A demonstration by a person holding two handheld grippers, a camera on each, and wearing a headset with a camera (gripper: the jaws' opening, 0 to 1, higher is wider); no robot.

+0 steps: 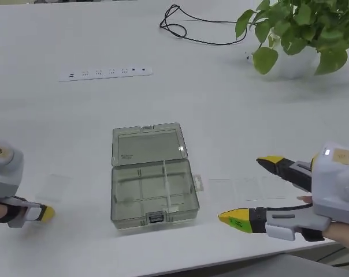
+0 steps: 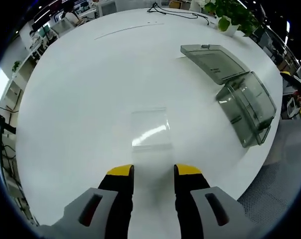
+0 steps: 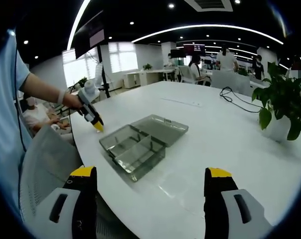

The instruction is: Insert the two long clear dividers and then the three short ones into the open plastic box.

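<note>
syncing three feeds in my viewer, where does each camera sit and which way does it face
Head view: on the headset, looking down at the open plastic box on the table; left tongs and right tongs show at the sides.
Left gripper view: on the left tongs, looking across the table over a clear divider, the box to the right; own jaws at bottom.
Right gripper view: on the right tongs, facing the box; own jaws wide apart, the person's arm at left.
All three share the box.
</note>
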